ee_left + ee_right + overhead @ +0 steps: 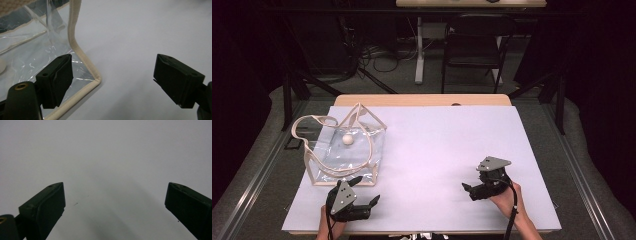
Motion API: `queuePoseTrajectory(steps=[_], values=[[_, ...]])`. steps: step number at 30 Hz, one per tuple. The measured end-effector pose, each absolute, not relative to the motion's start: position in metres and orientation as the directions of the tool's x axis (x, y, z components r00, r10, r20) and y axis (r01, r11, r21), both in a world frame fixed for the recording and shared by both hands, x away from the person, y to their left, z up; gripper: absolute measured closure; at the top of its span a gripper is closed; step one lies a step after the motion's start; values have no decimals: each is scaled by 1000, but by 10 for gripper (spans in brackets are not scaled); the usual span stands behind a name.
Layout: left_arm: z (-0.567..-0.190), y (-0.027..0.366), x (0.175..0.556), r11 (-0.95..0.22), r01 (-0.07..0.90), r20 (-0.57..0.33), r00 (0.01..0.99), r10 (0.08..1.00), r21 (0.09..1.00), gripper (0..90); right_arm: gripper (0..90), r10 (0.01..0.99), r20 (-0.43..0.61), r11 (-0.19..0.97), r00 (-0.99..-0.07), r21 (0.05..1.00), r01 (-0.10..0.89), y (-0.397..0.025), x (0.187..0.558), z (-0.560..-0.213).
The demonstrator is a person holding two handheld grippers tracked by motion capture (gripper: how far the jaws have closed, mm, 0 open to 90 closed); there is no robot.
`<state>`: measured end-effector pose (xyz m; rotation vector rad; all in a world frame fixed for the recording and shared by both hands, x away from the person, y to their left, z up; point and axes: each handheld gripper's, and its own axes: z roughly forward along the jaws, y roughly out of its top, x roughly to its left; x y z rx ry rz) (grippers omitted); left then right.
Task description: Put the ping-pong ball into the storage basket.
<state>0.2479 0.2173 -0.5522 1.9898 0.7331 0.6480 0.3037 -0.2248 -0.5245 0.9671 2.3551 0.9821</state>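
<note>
A clear plastic tote bag [343, 152] with beige trim and looped handles lies at the left of the white-covered table [437, 140]. A small white ball [347, 139] rests inside it. My left gripper [366, 191] sits just in front of the bag's near edge, open and holding nothing. In the left gripper view the bag's beige corner [86, 65] lies right by the left jaw of the gripper [113, 70], and the ball [1, 66] peeks in at the left edge. My right gripper [472, 181] rests at the right front, open [113, 195] over bare sheet.
The wooden table edge [422, 99] shows beyond the white sheet. A dark chair [473, 42], a white table leg [419, 50] and floor cables [377, 55] stand behind. Black frame bars [287, 95] flank the table on both sides.
</note>
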Motion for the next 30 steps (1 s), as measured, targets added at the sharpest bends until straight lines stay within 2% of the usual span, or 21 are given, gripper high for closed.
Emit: queuePoseTrajectory(steps=[30], values=[[-553,217,248,-428,246,153,691,707,870,163,27,779,-93,453,-621,767,454,-253,274,-554]])
